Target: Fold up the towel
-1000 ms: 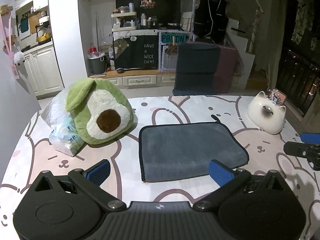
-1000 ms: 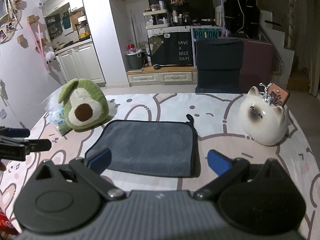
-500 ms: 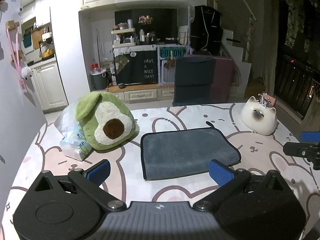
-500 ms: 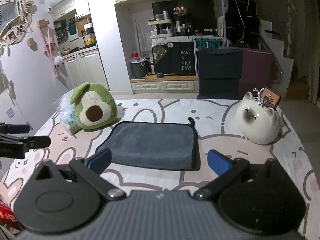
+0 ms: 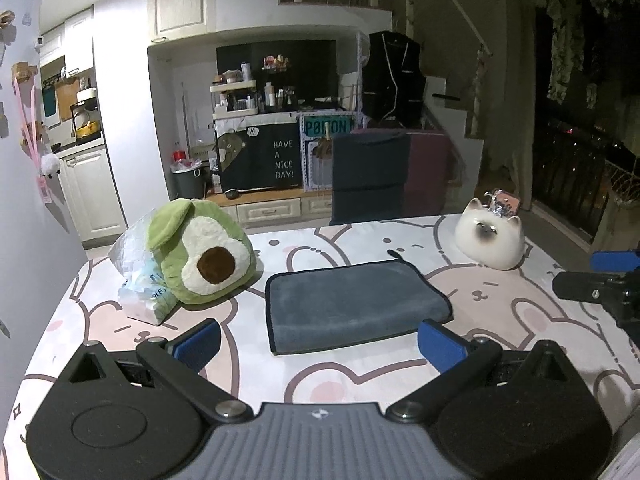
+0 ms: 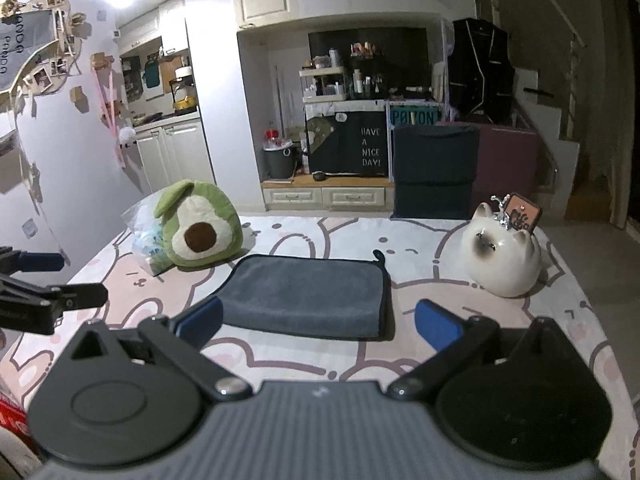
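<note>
A grey towel [image 5: 352,302] with a dark border lies folded flat on the bunny-print table; it also shows in the right wrist view [image 6: 308,294]. My left gripper [image 5: 320,344] is open and empty, held above the table short of the towel's near edge. My right gripper [image 6: 318,322] is open and empty, also short of the towel's near edge. Each gripper shows at the edge of the other's view: the right gripper [image 5: 600,280] and the left gripper [image 6: 44,284].
A green avocado plush [image 5: 200,252] and a plastic bag [image 5: 140,280] sit left of the towel. A white cat-shaped ornament [image 5: 490,236] stands to the right. A dark chair back [image 5: 372,176] rises behind the table's far edge.
Both grippers have risen and drawn back from the towel, which now looks smaller and farther. The towel has not moved. Both grippers stay open.
</note>
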`<action>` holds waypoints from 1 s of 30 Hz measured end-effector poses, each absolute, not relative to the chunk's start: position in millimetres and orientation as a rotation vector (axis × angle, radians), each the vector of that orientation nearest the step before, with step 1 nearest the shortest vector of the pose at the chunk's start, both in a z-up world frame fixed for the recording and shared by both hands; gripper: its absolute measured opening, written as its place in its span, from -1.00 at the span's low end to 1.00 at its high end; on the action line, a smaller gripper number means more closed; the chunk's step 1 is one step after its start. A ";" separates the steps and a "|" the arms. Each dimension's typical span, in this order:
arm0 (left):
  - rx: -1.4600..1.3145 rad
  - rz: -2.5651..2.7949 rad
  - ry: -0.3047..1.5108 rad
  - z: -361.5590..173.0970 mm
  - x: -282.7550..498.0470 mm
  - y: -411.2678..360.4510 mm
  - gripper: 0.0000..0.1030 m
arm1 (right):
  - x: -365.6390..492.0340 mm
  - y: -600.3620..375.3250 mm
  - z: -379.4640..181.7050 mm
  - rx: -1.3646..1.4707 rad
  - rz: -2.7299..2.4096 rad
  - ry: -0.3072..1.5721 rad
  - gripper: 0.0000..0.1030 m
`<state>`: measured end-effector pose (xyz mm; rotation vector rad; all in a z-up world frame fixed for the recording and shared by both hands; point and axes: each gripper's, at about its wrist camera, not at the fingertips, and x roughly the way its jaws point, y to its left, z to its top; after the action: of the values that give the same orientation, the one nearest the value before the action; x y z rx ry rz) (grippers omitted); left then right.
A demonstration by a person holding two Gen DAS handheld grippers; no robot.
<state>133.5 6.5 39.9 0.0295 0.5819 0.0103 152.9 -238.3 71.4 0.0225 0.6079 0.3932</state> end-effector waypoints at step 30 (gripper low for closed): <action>-0.007 -0.002 0.504 21.1 50.9 -3.1 1.00 | 47.5 -255.1 69.4 0.018 0.440 0.540 0.99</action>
<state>50.9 -3.1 21.1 -0.0074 0.5036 -0.0021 47.5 -255.1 69.4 0.0184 0.5397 0.4395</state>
